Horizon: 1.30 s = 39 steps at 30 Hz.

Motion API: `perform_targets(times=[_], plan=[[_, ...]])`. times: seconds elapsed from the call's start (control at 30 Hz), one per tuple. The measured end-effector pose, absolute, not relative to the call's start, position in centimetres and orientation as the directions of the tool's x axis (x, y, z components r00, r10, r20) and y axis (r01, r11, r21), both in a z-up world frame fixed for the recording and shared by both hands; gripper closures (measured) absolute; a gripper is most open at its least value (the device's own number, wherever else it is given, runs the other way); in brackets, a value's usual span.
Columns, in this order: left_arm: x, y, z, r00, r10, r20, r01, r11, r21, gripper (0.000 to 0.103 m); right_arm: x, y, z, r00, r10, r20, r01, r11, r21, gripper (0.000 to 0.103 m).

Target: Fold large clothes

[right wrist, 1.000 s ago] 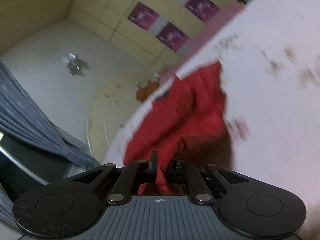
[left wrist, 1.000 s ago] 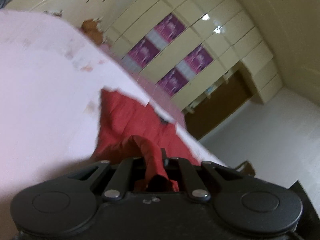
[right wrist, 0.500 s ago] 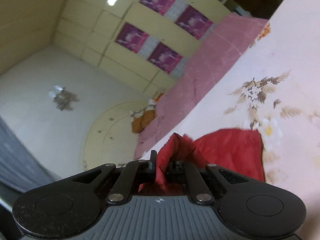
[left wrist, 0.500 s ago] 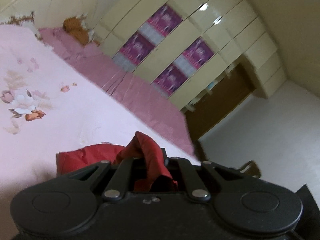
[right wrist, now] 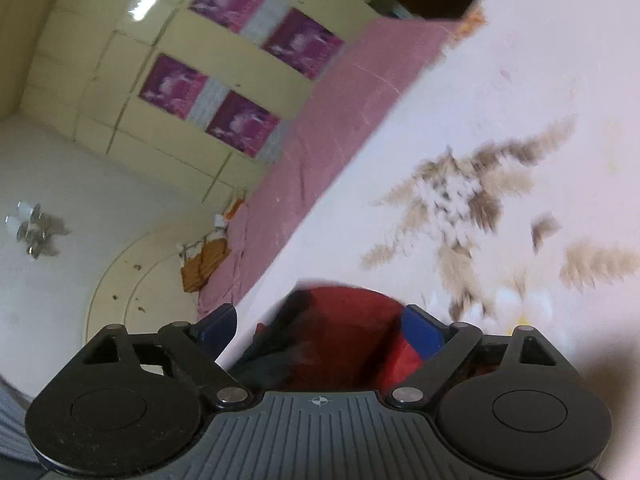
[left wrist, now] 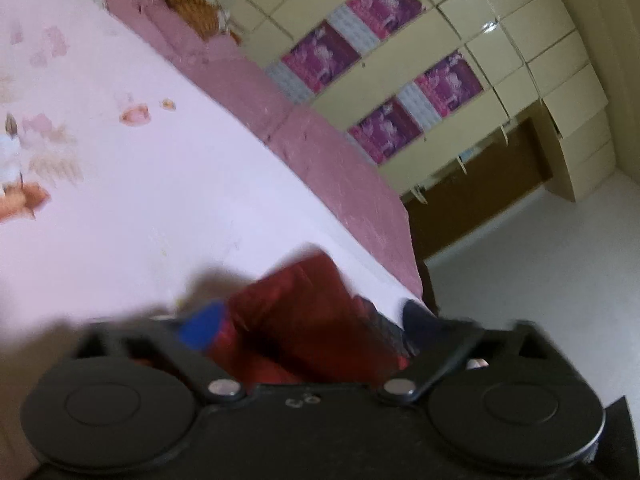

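The red garment [left wrist: 308,320] lies bunched on the pale floral bedspread [left wrist: 140,184], near the bedspread's edge where the pink sheet [left wrist: 340,168] begins. The left gripper [left wrist: 312,320] sits low over the garment; its jaws have just been opening and now stand wide apart, with the blue-padded finger [left wrist: 200,326] to one side of the cloth and the opposite finger [left wrist: 420,316] to the other. The garment rests between them, and the pads do not press on it. The right gripper [right wrist: 320,320] is likewise directly over the garment [right wrist: 340,332]; its jaws have also just been opening and are spread, one blue pad [right wrist: 420,332] beside the cloth and the other [right wrist: 218,324] clear of it, toward the sheet [right wrist: 328,132]. The cloth lies loose between them on the bedspread [right wrist: 500,120]. Beyond the sheet stands a cream wardrobe [left wrist: 460,60] with purple panels. An orange cushion [left wrist: 188,4] sits at the far end of the sheet.
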State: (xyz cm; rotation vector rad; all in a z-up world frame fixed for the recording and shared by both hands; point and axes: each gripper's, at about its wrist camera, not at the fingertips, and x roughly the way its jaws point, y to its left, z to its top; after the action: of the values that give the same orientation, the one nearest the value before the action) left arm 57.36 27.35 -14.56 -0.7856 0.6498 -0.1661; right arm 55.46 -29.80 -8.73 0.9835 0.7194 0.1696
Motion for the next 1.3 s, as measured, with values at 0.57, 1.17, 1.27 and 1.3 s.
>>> perform_targets(times=[0.57, 1.17, 1.27, 1.3], plan=[[60.0, 24.2, -14.4, 0.678, -0.282, -0.679, 0.030, 0.933, -0.358, 0.093, 58.4, -22.0, -10.5, 0.627, 0.314, -0.713, -0.024, 0.922, 0.385, 0.096], [61.3, 19.2, -15.1, 0.729, -0.134, -0.671, 0.125, 0.990, -0.062, 0.093, 57.7, -19.4, -13.7, 0.697, 0.169, -0.697, -0.015, 0.975, 0.222, 0.098], [61.6, 19.3, -13.8, 0.709, -0.088, -0.699, 0.093, 0.995, -0.031, 0.069, 58.1, -19.2, -13.1, 0.683, 0.162, -0.712, -0.009, 0.977, 0.214, 0.090], [61.7, 19.5, -13.1, 0.716, -0.055, -0.696, 0.071, 0.997, -0.005, 0.048, 58.2, -18.9, -12.5, 0.678, 0.141, -0.722, -0.001, 0.982, 0.191, 0.079]])
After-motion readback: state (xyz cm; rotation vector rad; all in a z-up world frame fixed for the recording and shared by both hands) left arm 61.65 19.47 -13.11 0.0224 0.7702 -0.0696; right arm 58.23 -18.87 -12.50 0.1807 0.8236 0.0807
